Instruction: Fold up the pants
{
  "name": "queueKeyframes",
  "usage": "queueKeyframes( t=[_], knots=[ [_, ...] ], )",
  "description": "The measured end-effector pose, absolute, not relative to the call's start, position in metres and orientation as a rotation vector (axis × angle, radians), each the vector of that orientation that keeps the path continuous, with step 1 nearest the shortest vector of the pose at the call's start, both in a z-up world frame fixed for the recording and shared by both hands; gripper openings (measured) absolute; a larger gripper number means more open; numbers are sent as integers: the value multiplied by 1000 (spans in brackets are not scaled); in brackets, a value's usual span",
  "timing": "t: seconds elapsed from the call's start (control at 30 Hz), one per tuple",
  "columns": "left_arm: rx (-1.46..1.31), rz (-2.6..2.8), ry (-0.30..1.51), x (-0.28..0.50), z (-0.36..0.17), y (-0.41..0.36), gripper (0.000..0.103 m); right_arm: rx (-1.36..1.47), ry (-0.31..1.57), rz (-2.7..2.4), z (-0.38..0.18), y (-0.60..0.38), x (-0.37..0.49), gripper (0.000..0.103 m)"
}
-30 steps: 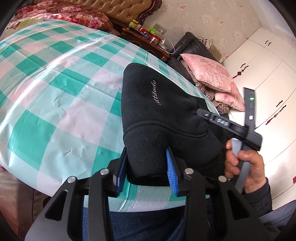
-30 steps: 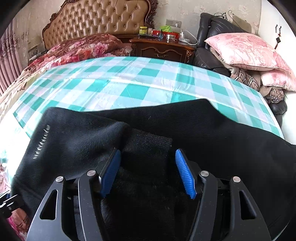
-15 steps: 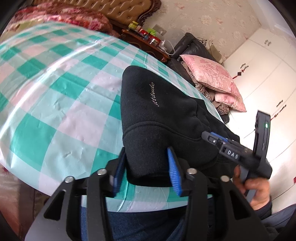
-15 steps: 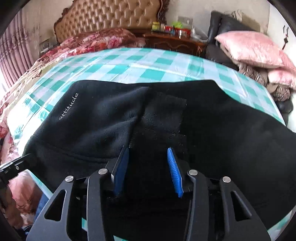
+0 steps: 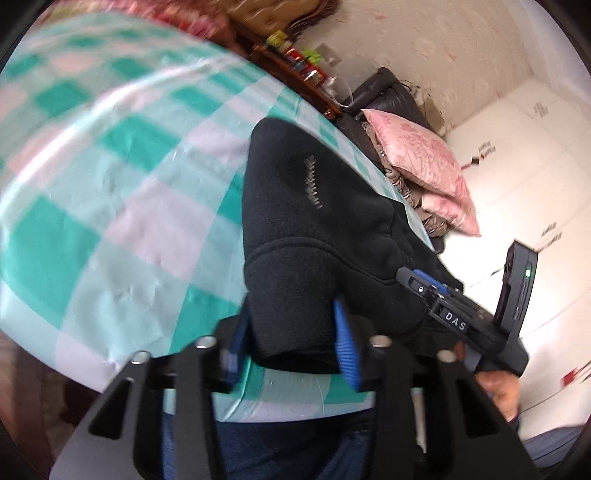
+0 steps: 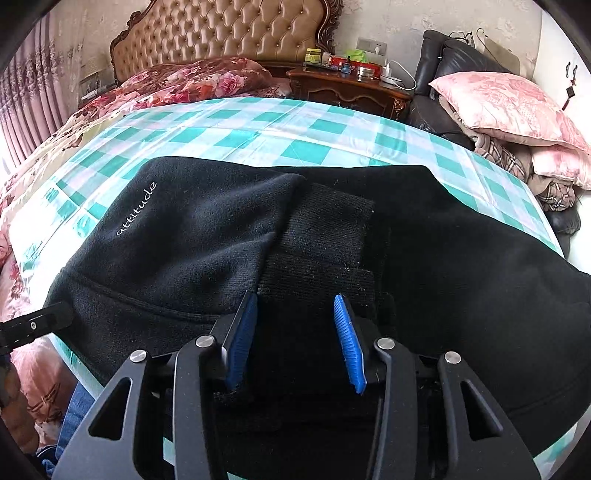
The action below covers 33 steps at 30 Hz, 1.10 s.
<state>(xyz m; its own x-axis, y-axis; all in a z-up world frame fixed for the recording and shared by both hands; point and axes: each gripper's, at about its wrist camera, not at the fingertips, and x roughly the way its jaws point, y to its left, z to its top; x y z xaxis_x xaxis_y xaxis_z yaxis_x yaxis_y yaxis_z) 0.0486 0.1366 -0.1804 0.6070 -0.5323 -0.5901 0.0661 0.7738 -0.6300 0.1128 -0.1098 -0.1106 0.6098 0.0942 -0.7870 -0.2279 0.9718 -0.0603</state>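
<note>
Black fleece pants [image 6: 192, 240] with a white "attitude" print lie folded on the checked tablecloth [image 6: 258, 125], near its front edge. My left gripper [image 5: 291, 339] has its blue pads on either side of the pants' thick near corner [image 5: 295, 288]. My right gripper [image 6: 295, 332] has its pads on either side of the ribbed cuff [image 6: 317, 258] folded on top. The right gripper's body [image 5: 461, 325] shows at the right in the left wrist view. The left gripper's tip [image 6: 33, 325] shows at the left edge in the right wrist view.
A green and white checked cloth [image 5: 110, 184] covers the table. Behind it stand a bed with a tufted headboard [image 6: 229, 33], a dark nightstand [image 6: 347, 85] with small items, and a chair piled with pink pillows [image 6: 509, 107]. White cabinets [image 5: 517, 166] are at the right.
The right gripper has drawn back toward the table's front edge and its pads have closed in a little around the cuff. The left wrist view swung and is now blurred.
</note>
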Motion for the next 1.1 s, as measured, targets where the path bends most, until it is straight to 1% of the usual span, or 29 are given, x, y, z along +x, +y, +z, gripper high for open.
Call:
queueKeyframes(
  t=[0.03,0.07,0.13,0.17,0.2,0.23,0.3,0.37,0.43,0.57,0.63,0.73,0.77,0.8,0.83,0.87,0.9,0.97,1.1],
  knots=[
    [-562,-377,832,46,-169,133,31,-161,899,190,-110,-110,113,43],
    [-520,-383,812,45,-157,128,30,-155,904,196,-109,-111,113,46],
    [-395,-365,788,44,-130,113,29,-110,923,213,-101,-118,115,65],
    [-338,-358,775,43,-119,104,29,-63,935,242,-95,-126,118,79],
    [-293,-356,763,43,-110,96,29,4,938,289,-81,-137,122,83],
    [-224,-350,747,42,-97,84,29,40,934,314,-69,-144,126,83],
    [-126,-335,724,41,-78,63,29,134,931,393,-33,-160,141,88],
    [-25,-307,705,40,-63,40,29,217,955,501,5,-166,163,88],
    [59,-277,696,40,-52,18,29,215,994,562,31,-154,182,89],
    [222,-228,668,39,-35,-22,29,98,1172,691,44,-99,216,90],
    [288,-215,650,40,-28,-40,28,-5,1249,725,38,-70,227,90],
    [389,-223,611,37,-16,-68,28,-77,1310,728,27,-52,240,90],
    [417,-233,597,36,-12,-78,28,-81,1315,723,26,-54,243,88],
    [446,-247,580,36,-7,-88,28,-80,1312,723,24,-58,239,70],
    [466,-255,567,36,-5,-96,28,-74,1303,724,25,-69,236,59],
    [488,-267,552,37,0,-106,28,-70,1293,714,28,-81,235,41],
    [502,-282,540,38,4,-116,28,-50,1279,710,35,-102,235,31],
    [546,-331,503,39,14,-143,28,-19,1251,702,45,-135,235,27],
    [671,-445,394,32,26,-226,28,124,1161,637,67,-245,217,25]
  ],
)
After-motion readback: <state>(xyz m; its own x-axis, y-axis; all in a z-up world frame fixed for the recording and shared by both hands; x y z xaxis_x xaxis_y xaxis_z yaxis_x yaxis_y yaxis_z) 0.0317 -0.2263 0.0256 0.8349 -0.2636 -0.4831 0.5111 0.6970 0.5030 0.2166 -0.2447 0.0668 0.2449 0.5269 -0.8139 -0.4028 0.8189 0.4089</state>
